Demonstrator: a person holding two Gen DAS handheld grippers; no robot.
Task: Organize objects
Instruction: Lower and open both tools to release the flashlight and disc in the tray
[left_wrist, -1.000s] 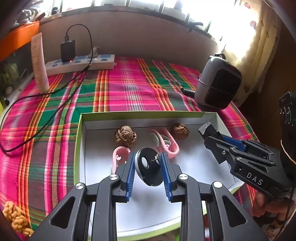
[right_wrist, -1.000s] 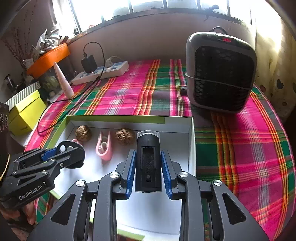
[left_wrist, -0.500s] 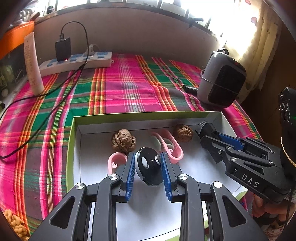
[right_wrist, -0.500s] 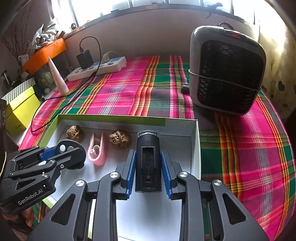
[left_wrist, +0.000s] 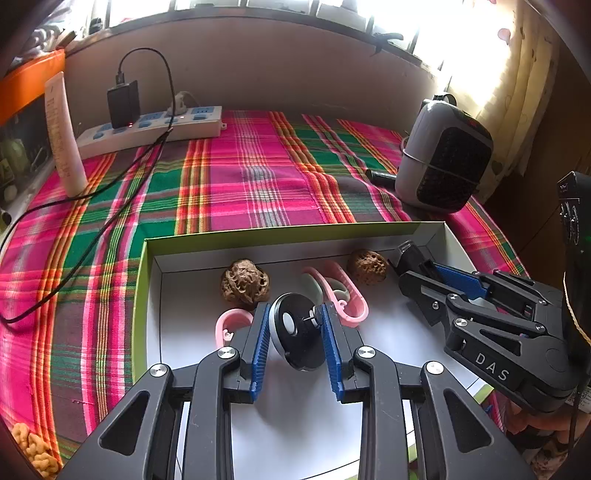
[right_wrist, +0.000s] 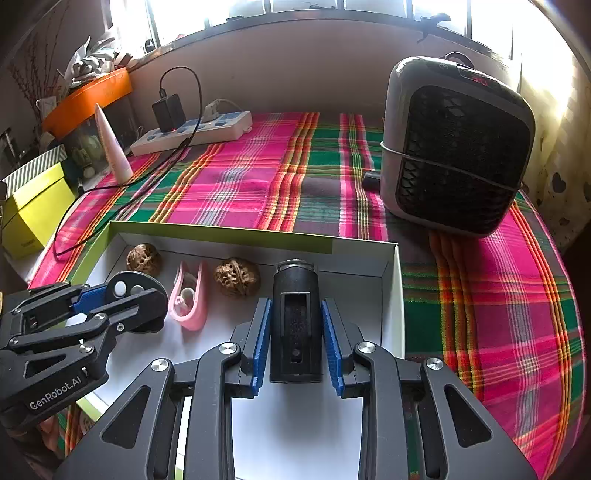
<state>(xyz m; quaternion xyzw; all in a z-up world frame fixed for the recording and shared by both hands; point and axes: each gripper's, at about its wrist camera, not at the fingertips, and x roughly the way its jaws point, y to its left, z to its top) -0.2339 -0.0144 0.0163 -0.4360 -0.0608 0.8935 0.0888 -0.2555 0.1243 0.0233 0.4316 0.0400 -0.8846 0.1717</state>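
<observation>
"DAS" reads white on the right gripper (left_wrist: 419, 273); "GenRobot.AI" runs along the left gripper (right_wrist: 122, 299) body.

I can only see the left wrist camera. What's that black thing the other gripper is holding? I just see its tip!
Observer: The right gripper is shut on a black boxy gadget with a long slot down its face, held over the white box.
Operator: Is there stuff past the left side of the table that I can't see?
Observer: Yes, a yellow-green box sits off that edge, beyond the white tube.
Operator: Can you see my round thing from over there?
Observer: Yes. From the right wrist view, the black disc in the left gripper shows two pale round spots side by side.
</observation>
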